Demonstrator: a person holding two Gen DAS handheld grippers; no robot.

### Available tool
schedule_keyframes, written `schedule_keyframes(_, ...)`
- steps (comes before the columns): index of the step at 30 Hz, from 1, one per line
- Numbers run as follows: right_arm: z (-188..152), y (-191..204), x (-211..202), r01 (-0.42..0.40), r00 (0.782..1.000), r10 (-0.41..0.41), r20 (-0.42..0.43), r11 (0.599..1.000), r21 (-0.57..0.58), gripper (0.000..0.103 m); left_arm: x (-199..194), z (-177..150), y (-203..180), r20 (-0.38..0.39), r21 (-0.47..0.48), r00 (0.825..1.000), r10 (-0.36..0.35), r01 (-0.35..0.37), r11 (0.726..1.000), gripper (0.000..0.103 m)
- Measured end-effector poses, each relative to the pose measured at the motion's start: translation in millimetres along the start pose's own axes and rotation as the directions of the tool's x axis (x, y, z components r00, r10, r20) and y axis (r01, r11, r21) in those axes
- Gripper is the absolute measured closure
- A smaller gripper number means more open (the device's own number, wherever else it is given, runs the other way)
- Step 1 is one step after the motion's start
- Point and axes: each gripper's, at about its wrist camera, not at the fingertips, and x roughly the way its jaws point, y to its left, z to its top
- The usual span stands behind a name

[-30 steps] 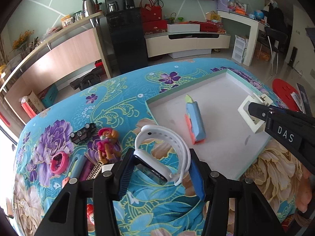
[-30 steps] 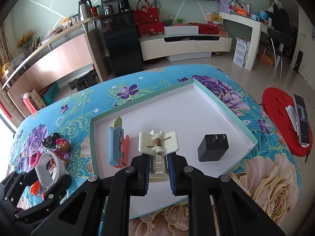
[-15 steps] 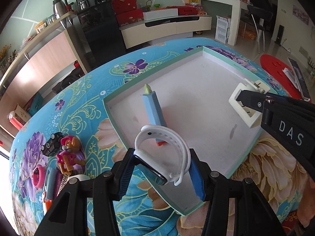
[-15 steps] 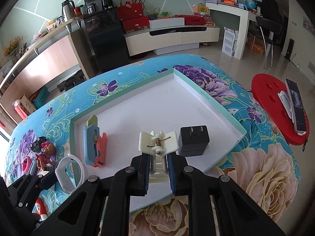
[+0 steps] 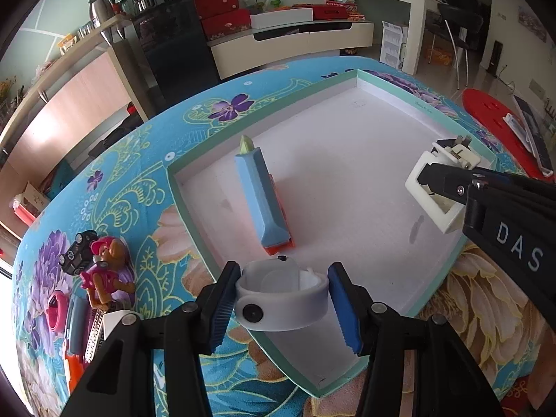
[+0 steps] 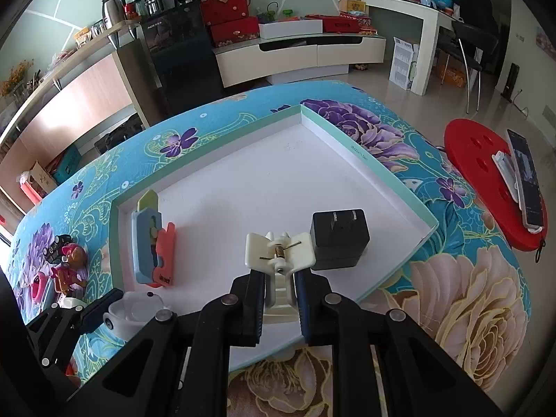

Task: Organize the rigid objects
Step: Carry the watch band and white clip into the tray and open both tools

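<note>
I have the left gripper clamped on the white watch over the tray's near-left corner, right gripper pinching the cream clip beside the black charger.

A smooth, matt white band, a glossy cream plastic clip, and a matt tray on patterned cloth.

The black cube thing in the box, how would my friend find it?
Look for the big shallow white tray with the mint-green rim on the flowery blue tablecloth. Near its right-hand edge sits the black plug adapter, just past the cream clip. It is the only black, boxy thing in the tray, with two metal prongs on top.
</note>
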Motion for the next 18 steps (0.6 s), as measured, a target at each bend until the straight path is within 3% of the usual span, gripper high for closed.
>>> schedule_keyframes(10, -2.0, 1.8, 5.0, 0.015, 1.0, -0.015, -0.022, 1.0, -0.01, 0.085, -1.9, -0.8, 4.2, -0.001, -0.019, 1.0, -0.002, 0.002, 1.0, 0.045)
schedule_keyframes(14, -1.3, 1.0, 4.9, 0.015, 1.0, -0.015, -0.025, 1.0, -0.005, 0.073, -2.0, -1.3, 4.9, -0.004, -0.018, 1.0, 0.01, -0.01, 1.0, 0.039)
schedule_keyframes(18, -1.0, 2.3, 3.5, 0.017, 1.0, -0.018, -0.021, 1.0, -0.009, 0.07, -2.7, -1.6, 7.6, -0.007, -0.029, 1.0, 0.007, -0.007, 1.0, 0.035)
